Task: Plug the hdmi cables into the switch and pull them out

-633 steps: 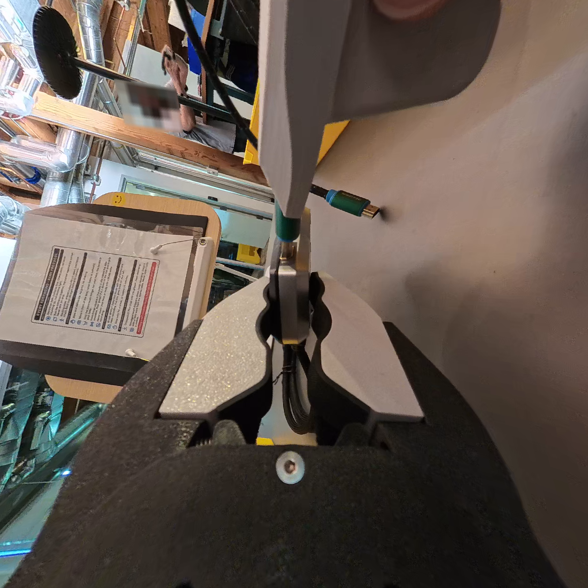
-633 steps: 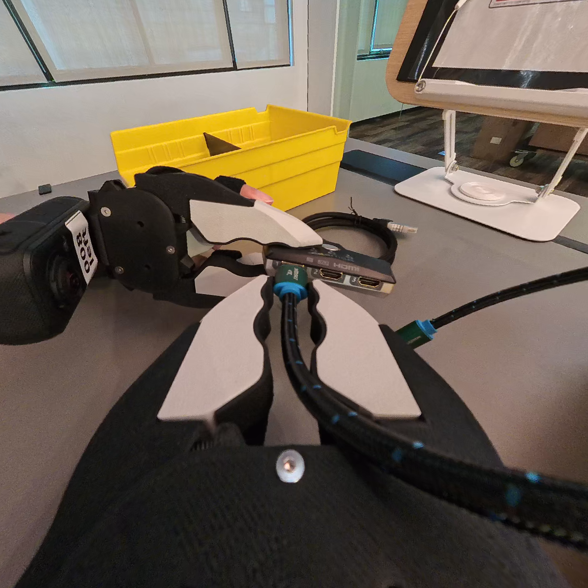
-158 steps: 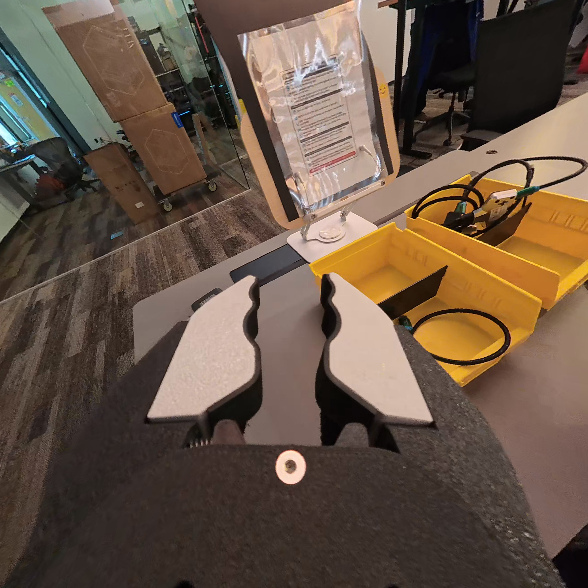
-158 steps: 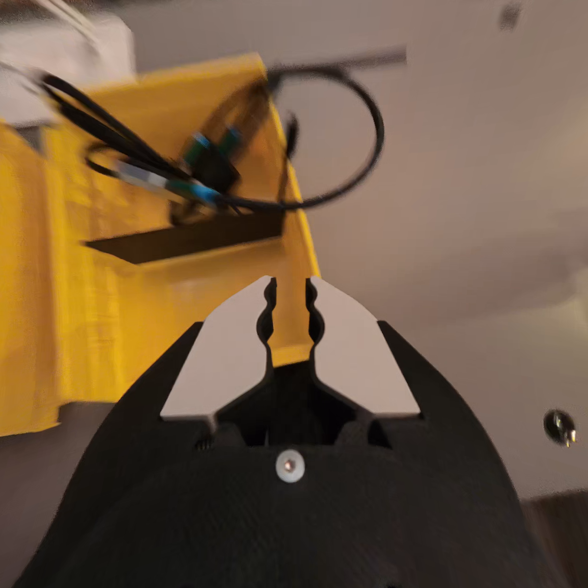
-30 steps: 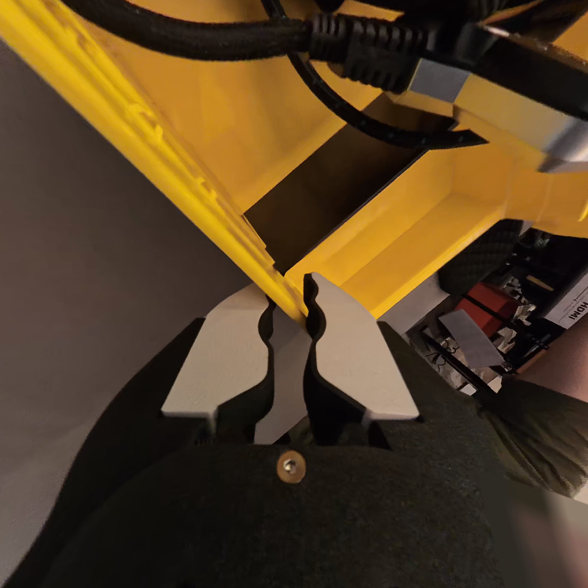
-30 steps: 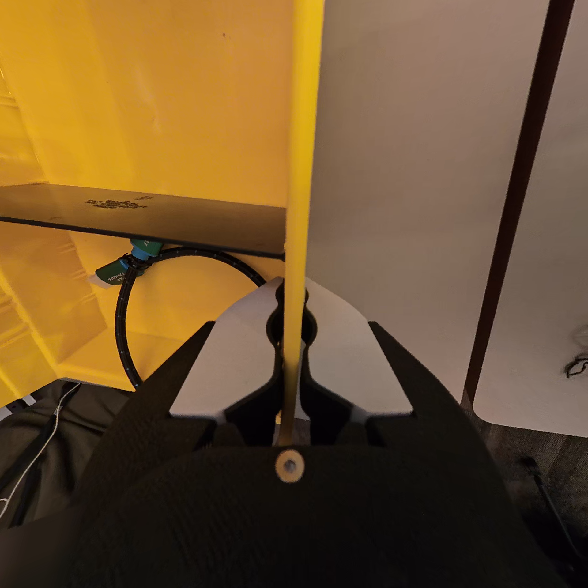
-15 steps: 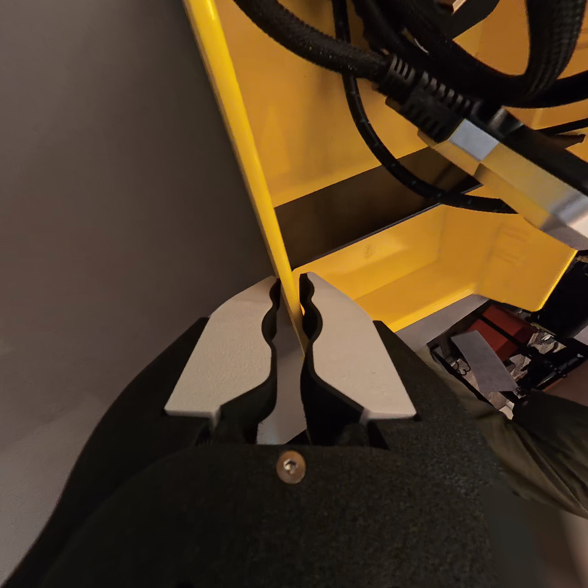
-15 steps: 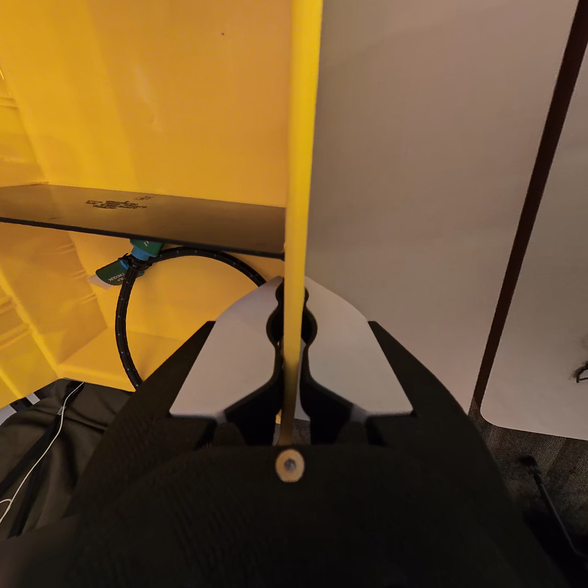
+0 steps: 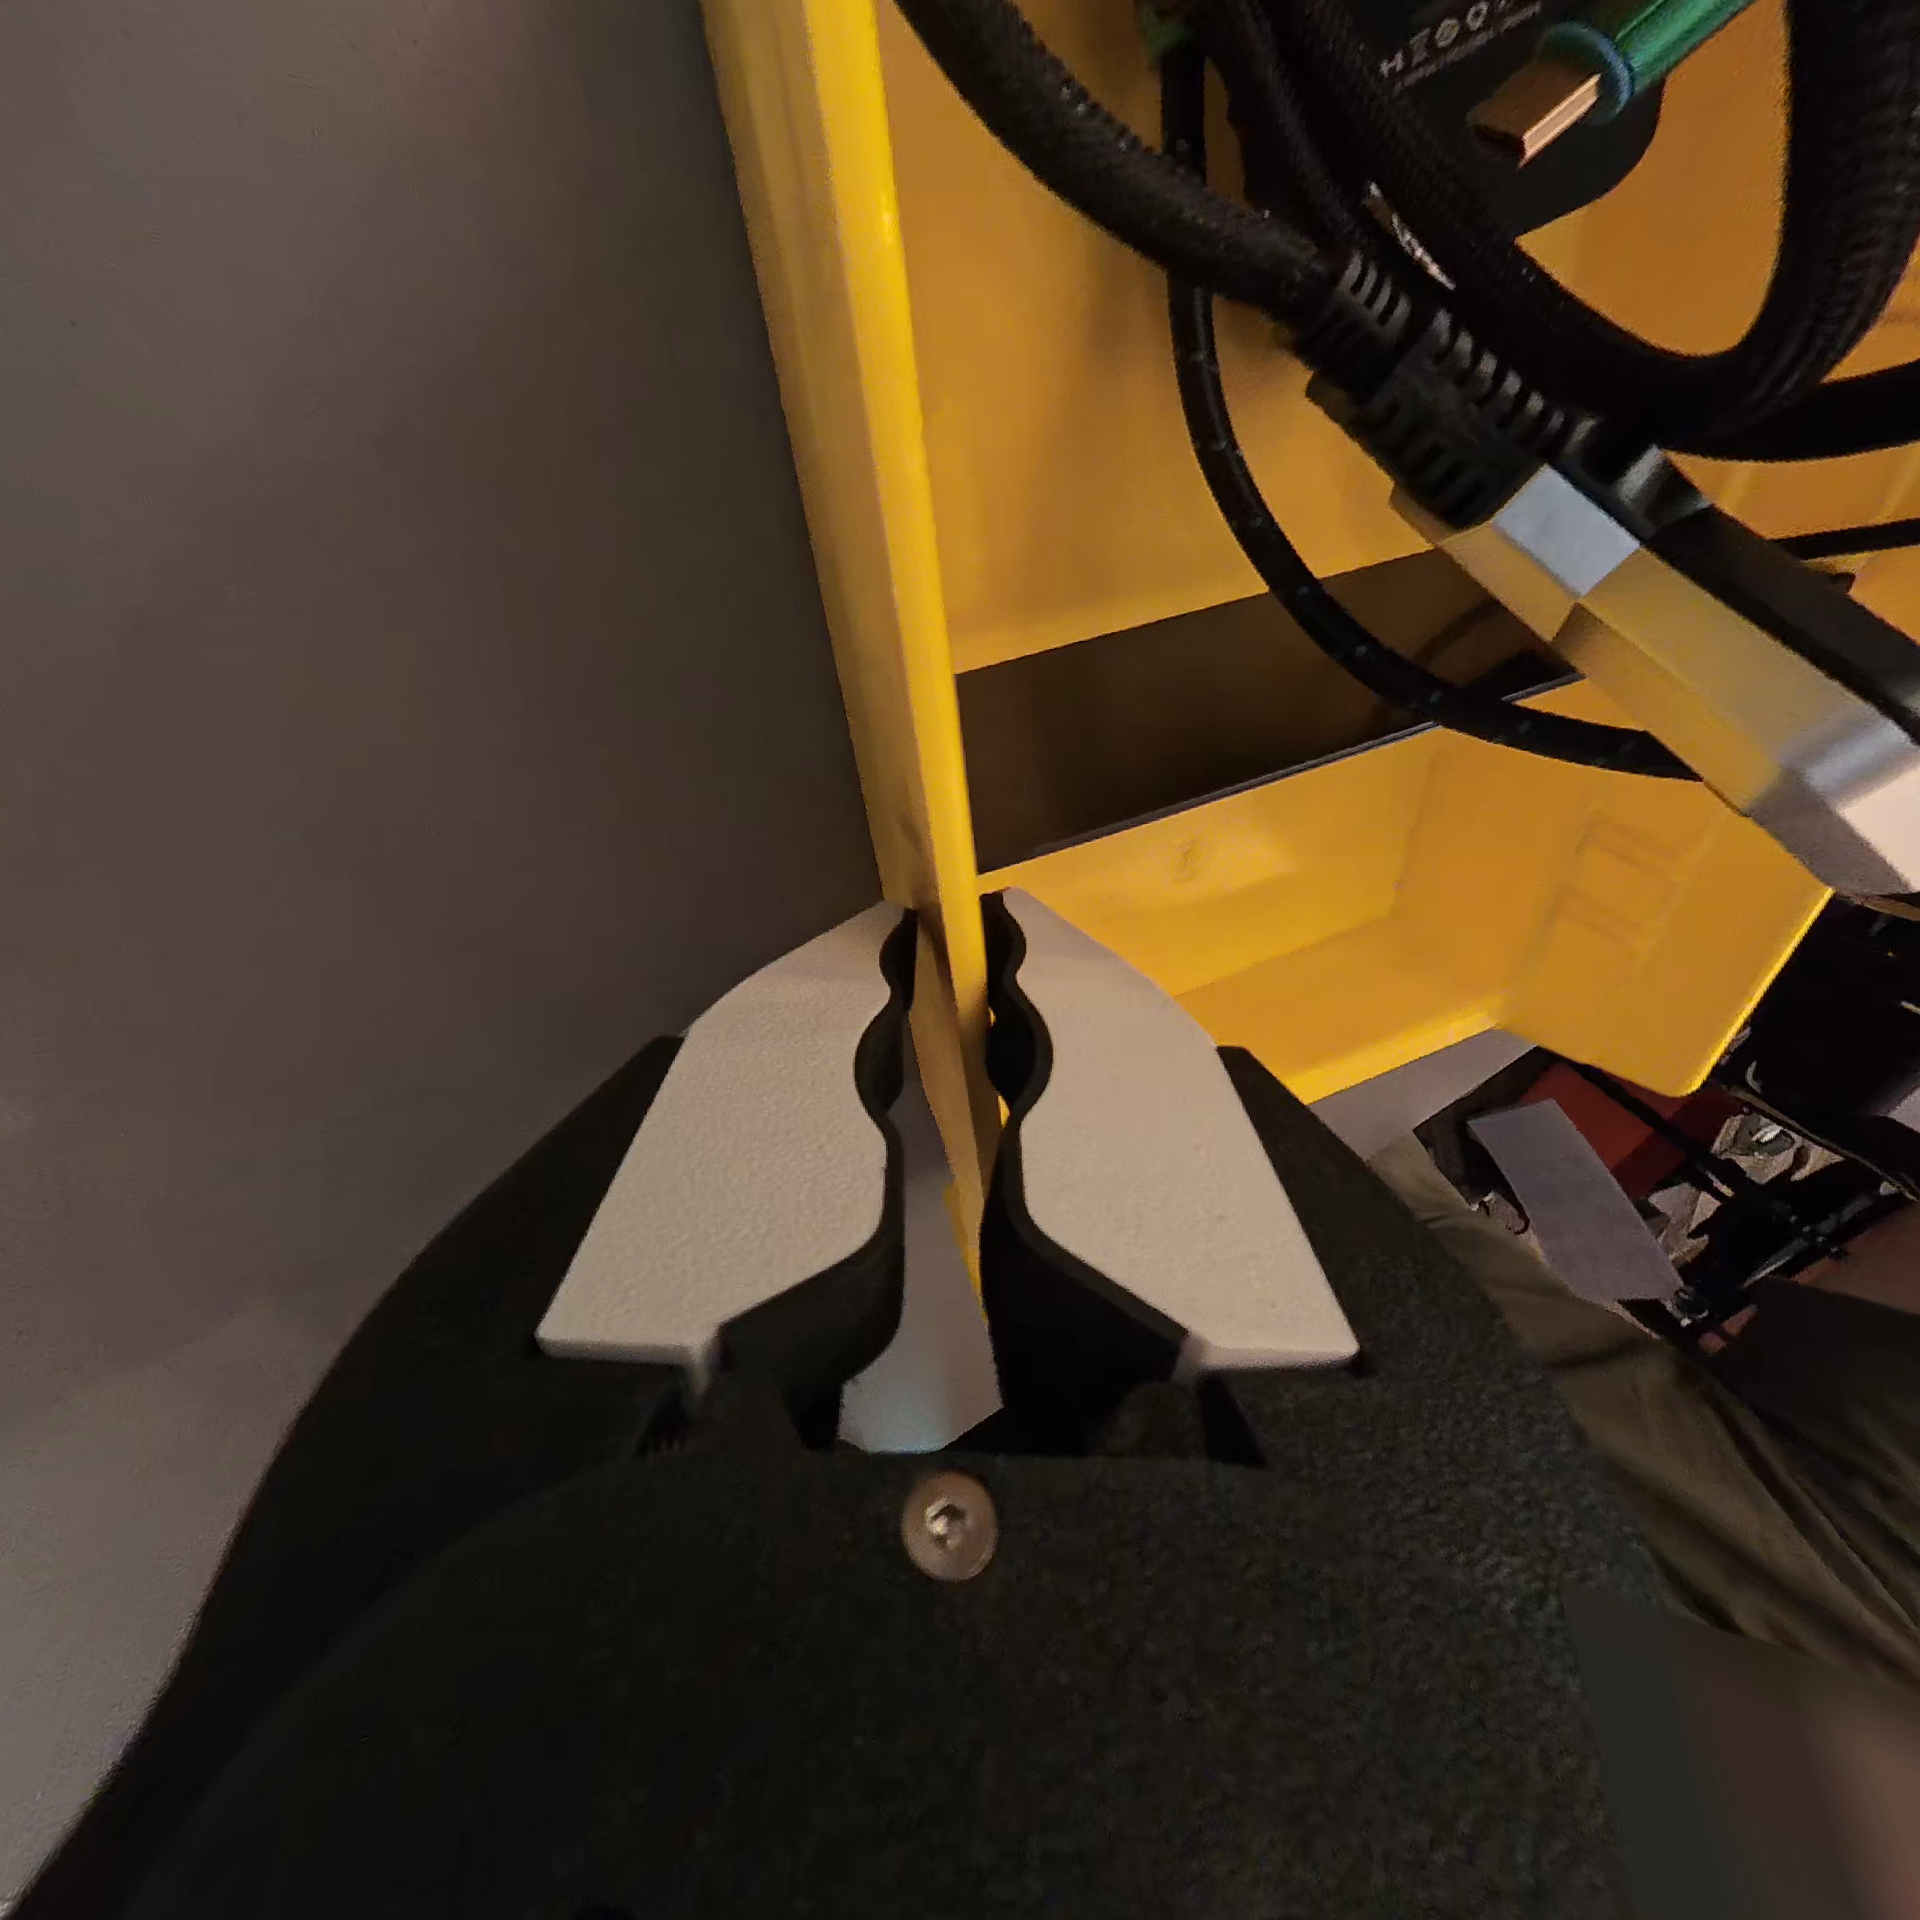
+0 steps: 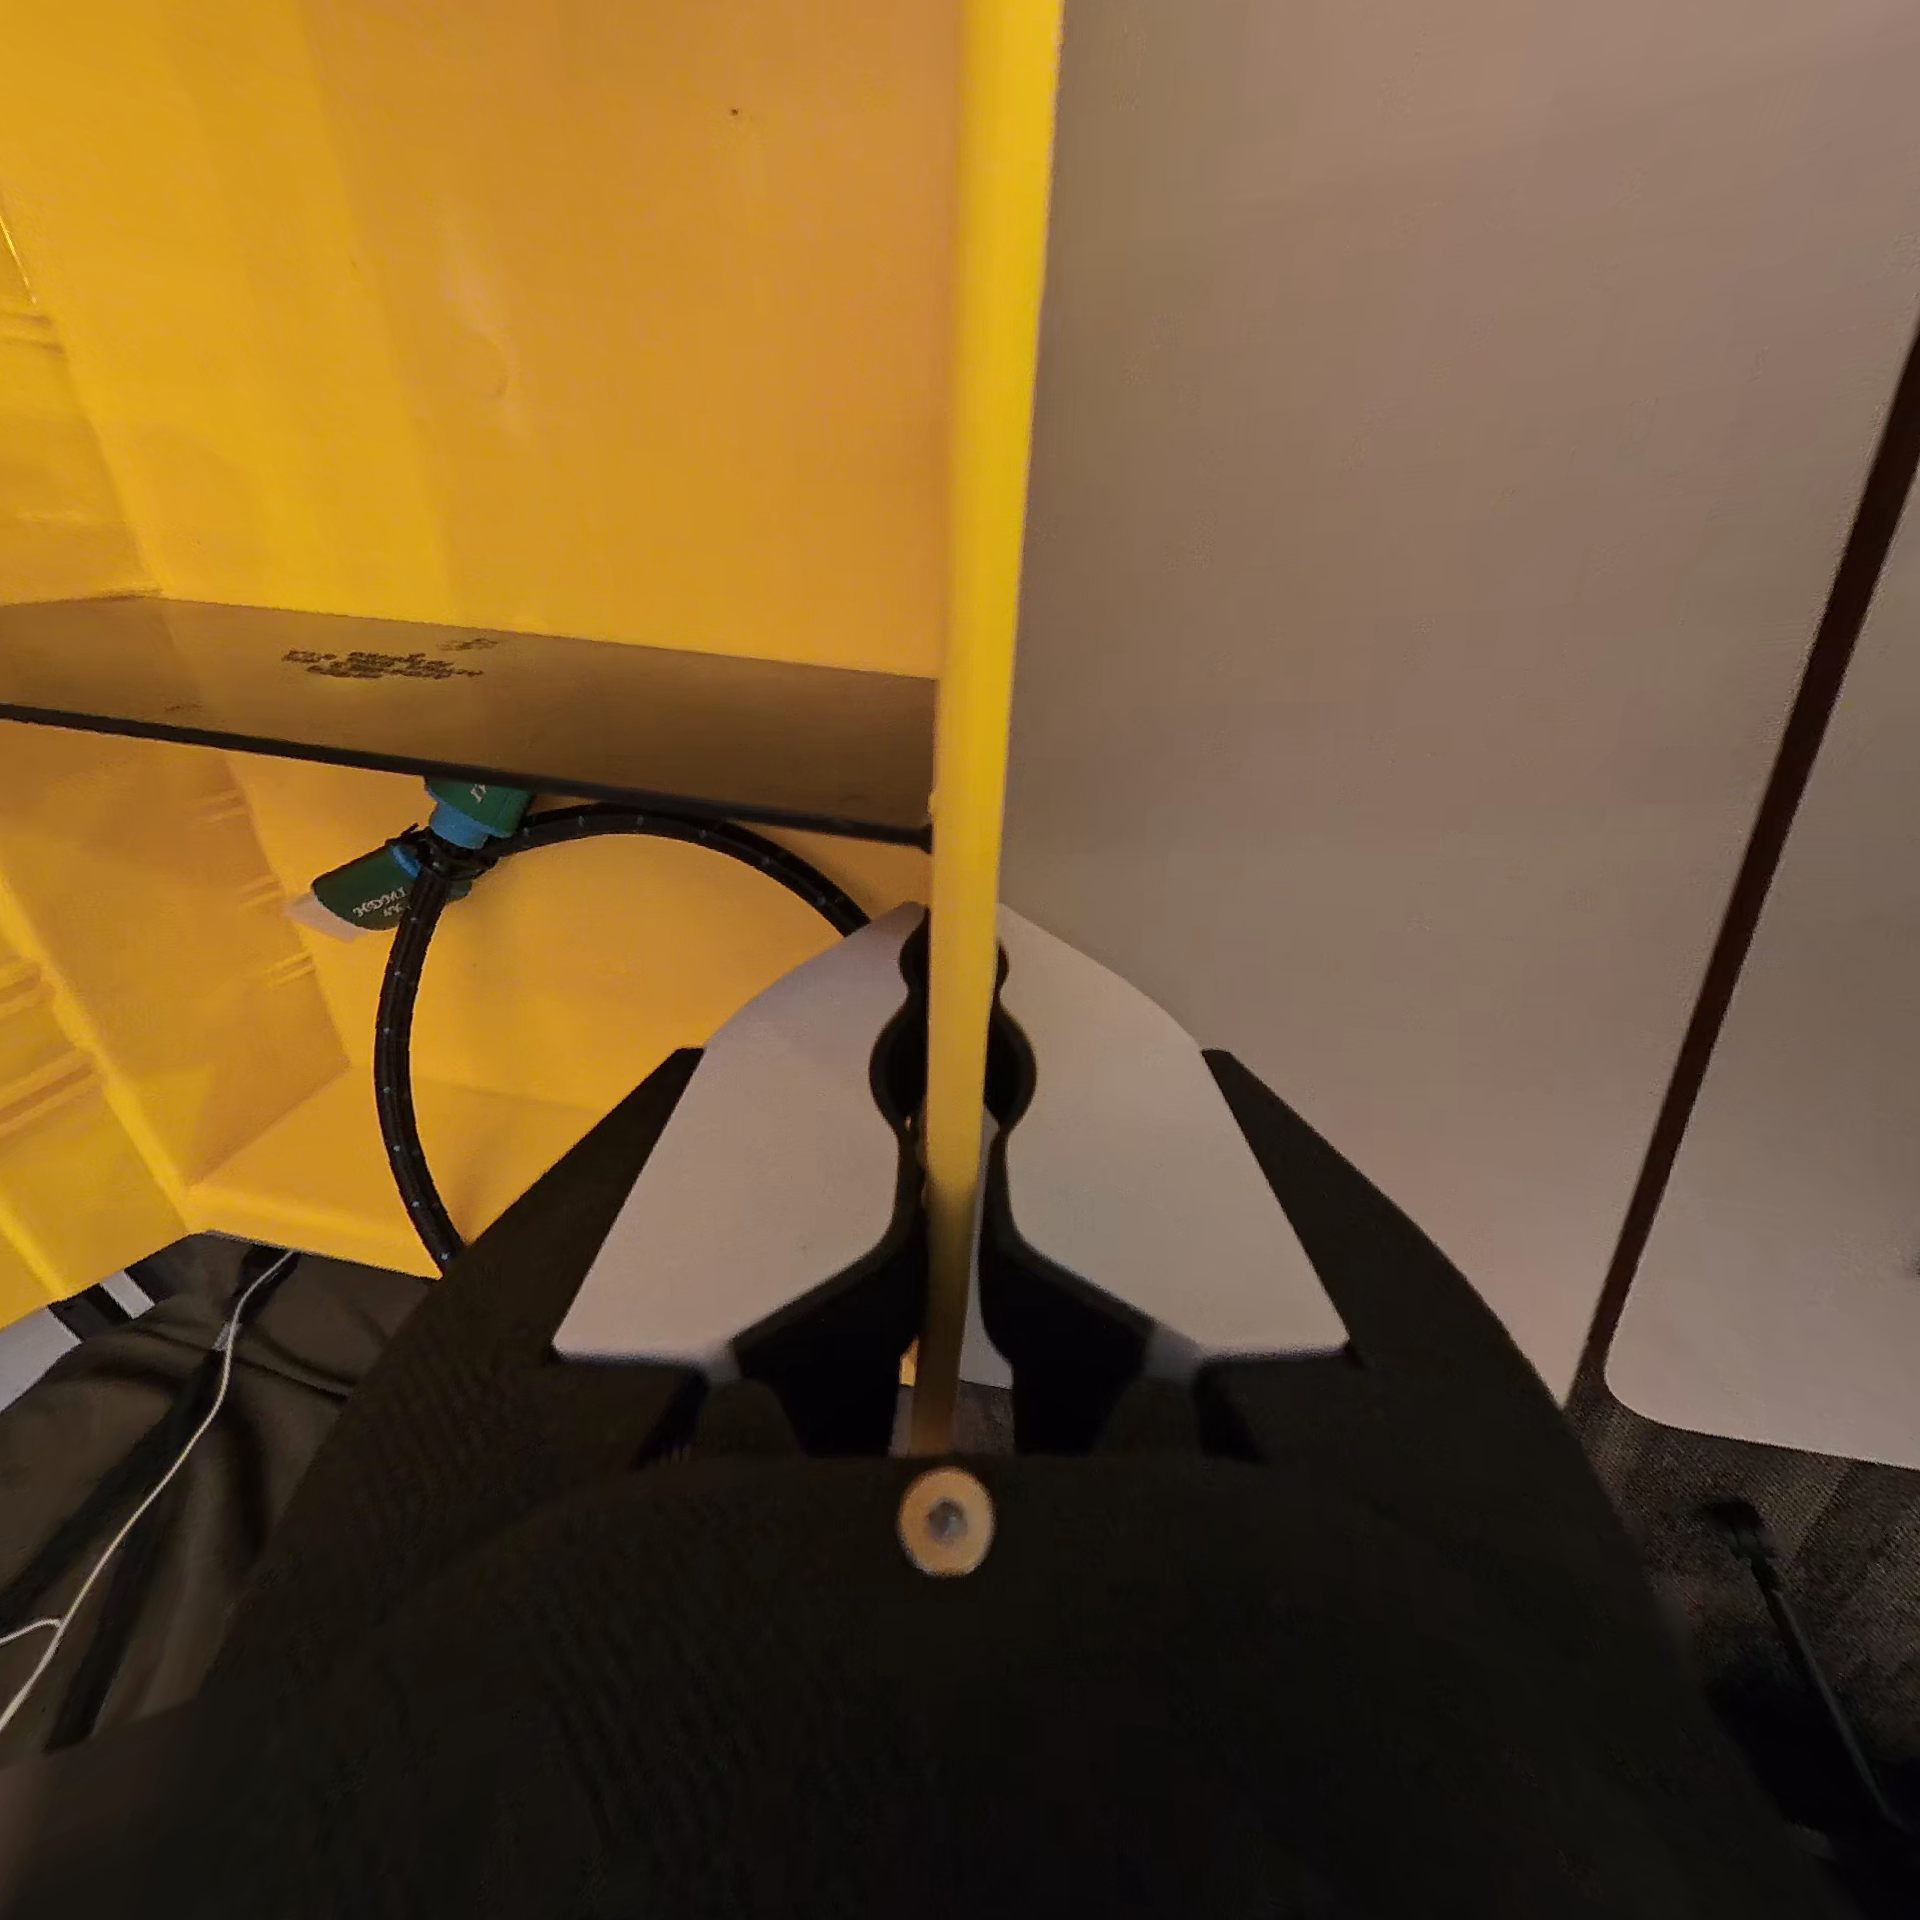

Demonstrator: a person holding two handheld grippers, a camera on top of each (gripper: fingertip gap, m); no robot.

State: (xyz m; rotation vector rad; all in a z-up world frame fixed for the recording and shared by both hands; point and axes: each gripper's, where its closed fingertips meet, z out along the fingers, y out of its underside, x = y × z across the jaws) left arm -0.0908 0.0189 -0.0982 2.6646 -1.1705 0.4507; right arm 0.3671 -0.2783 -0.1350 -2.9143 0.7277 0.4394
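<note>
Both grippers hold a yellow plastic bin by its rims. My left gripper is shut on one thin yellow wall. My right gripper is shut on another wall. Inside the bin a black divider plate crosses it and also shows in the right wrist view. Thick black braided HDMI cables lie in the bin, one ending in a silver plug. A thin braided cable loop with green plugs lies under the divider. I cannot pick out a switch.
White tabletops lie beyond the bin, with a dark gap between two of them. Grey carpet with a black cable is at lower right. A dark bag lies below the bin. A red box and a sleeve show at right. The tips of one gripper are about 55 centimeters away from the tips of the other.
In the left wrist view the bin wall has swung from a steep slant to nearly upright, and the cables and silver plug shifted down and right. The right wrist view barely changed.
</note>
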